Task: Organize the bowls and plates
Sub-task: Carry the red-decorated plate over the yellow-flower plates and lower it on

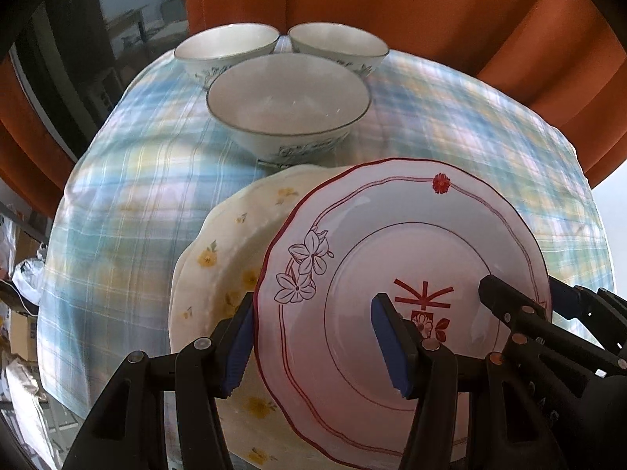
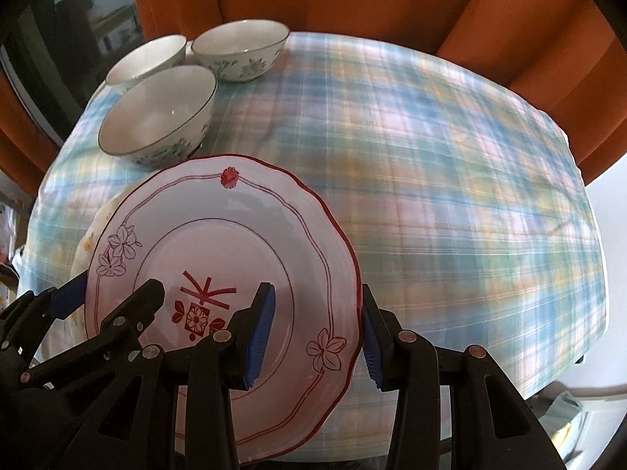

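The red-rimmed plate (image 1: 407, 266), tilted over the yellow-flowered plate (image 1: 219, 258), is straddled at opposite rims by the wide-spread left gripper (image 1: 313, 337) and right gripper (image 2: 313, 337), so a slip and chipping could be caused.

The only sign is on the red-rimmed plate (image 1: 411, 258): a large red character-like mark of crossed strokes painted at its centre, above a small square flower emblem. I cannot read it as a definite word.

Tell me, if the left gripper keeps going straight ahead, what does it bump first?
Probably the nearest bowl. The left gripper straddles the red plate's edge, and that bowl stands straight ahead past it, though depth is hard to judge.
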A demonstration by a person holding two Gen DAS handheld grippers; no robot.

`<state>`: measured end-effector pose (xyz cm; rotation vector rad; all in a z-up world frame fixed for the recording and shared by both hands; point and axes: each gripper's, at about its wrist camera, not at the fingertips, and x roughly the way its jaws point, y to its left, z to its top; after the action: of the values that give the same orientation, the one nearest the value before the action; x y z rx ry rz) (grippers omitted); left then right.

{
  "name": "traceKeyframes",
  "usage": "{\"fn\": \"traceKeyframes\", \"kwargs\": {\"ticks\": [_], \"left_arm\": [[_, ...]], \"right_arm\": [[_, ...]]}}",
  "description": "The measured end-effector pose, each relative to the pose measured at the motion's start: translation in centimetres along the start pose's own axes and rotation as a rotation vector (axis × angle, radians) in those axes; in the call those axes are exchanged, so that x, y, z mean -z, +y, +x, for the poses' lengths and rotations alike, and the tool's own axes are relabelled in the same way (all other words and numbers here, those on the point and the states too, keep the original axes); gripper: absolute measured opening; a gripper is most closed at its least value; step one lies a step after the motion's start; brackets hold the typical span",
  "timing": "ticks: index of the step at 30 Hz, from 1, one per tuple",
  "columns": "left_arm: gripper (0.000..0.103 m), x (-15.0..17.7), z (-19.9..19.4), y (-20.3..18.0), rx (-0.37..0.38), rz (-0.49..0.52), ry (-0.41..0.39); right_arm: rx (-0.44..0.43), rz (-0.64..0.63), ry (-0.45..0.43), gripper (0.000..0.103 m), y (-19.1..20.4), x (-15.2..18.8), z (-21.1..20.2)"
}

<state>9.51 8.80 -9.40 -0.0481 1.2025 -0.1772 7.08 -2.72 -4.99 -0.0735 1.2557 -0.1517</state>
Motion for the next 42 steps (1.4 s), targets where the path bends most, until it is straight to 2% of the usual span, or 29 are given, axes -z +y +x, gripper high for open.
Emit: {"fn": "traceKeyframes", "kwargs": {"ticks": [9, 21, 27, 30, 32, 33, 34, 36, 42], "left_arm": [[0.059, 0.2, 1.1, 0.7, -0.002, 0.035, 0.030], [0.060, 0.0, 0.8, 1.0, -0.026, 0.098, 0.033], [0.061, 0.1, 0.8, 1.0, -0.026, 0.092, 0.024], [0.061, 0.1, 0.9, 0.9, -0.030, 0.098, 0.023], [0.066, 0.2, 0.9, 0.7, -0.030, 0.116, 0.027], [0.066, 0.2, 0.9, 0.5, -0.032, 0.123, 0.028], [0.066, 0.3, 0.9, 0.5, -0.033, 0.125, 0.027], [0.066, 0.3, 0.8, 0.5, -0.032, 0.125, 0.029], [0.065, 0.8, 0.1, 0.8, -0.045, 0.118, 0.021]], "right_arm": [[0.022, -0.018, 0.033, 0.046, 1.4, -0.3, 0.9], [-0.032, 0.022, 0.092, 0.046, 1.4, -0.2, 1.7], [-0.053, 0.033, 0.083, 0.046, 1.1, -0.2, 1.6], [-0.044, 0.048, 0.035, 0.046, 0.8, -0.4, 0.9], [-0.045, 0.085, 0.002, 0.046, 0.0, -0.7, 0.6], [-0.055, 0.106, -0.002, 0.045, -0.4, -0.8, 0.7], [-0.064, 0.122, -0.002, 0.038, -0.7, -1.0, 0.8], [-0.098, 0.132, -0.006, 0.031, -0.9, -1.1, 0.9], [-0.079, 0.084, 0.015, 0.029, 0.0, -0.8, 0.8]]}}
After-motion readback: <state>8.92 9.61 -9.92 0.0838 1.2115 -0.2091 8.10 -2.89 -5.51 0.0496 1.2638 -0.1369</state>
